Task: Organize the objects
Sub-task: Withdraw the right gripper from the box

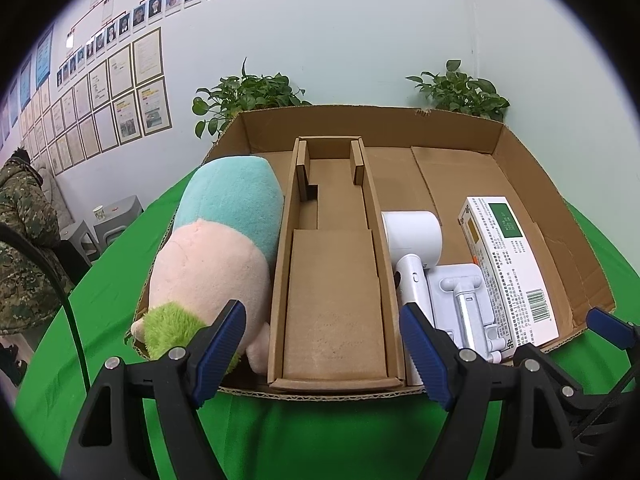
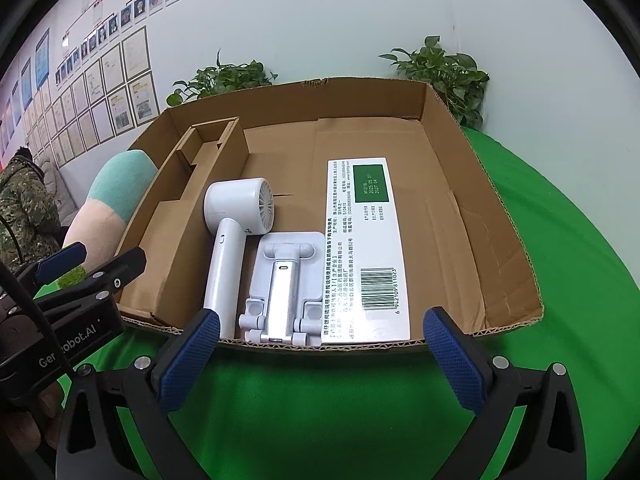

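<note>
A shallow cardboard tray (image 1: 520,168) (image 2: 460,152) lies on a green cloth. In it, left to right: a pink, teal and green plush toy (image 1: 216,248) (image 2: 108,204), a narrow cardboard insert (image 1: 332,264) (image 2: 176,216), a white handheld fan (image 1: 412,248) (image 2: 232,232), a white folding stand (image 1: 464,300) (image 2: 284,284) and a white medicine box (image 1: 508,264) (image 2: 364,248). My left gripper (image 1: 322,354) is open and empty at the tray's near edge, in front of the insert. My right gripper (image 2: 320,360) is open and empty in front of the stand and box.
Two potted plants (image 1: 244,96) (image 1: 460,88) stand behind the tray against a white wall with framed papers. A person in a camouflage jacket (image 1: 24,240) is at the far left, beside grey stools (image 1: 116,216). Green cloth (image 2: 320,420) covers the table around the tray.
</note>
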A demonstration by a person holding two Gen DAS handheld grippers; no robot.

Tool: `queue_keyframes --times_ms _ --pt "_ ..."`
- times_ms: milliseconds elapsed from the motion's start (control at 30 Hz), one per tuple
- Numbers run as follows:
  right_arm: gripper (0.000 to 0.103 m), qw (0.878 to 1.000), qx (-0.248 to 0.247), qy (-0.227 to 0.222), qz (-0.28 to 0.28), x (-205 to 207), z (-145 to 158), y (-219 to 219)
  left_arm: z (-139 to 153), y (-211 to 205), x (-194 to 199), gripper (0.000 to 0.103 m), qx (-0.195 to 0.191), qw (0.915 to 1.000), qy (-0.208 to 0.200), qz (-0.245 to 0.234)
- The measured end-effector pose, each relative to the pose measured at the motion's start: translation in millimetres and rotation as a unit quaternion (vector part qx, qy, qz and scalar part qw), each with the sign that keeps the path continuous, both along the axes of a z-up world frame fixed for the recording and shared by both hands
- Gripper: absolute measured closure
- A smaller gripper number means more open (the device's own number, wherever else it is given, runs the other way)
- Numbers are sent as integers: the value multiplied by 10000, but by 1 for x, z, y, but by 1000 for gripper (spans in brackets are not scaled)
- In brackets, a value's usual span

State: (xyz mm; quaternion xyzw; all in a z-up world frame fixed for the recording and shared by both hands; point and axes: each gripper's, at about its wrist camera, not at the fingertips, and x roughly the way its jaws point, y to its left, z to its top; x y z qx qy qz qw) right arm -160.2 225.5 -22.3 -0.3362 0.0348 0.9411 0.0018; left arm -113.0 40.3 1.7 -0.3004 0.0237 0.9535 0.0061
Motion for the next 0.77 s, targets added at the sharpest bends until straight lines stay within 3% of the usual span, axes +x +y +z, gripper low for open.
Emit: queue_keyframes --times_ms 467,767 --pt "1 10000 -14 -72 -25 1 -2 2 -2 1 -2 23 15 9999 -91 116" --pt "1 9999 -3 -120 -43 1 -3 1 -2 1 -2 16 166 9998 -85 -26"
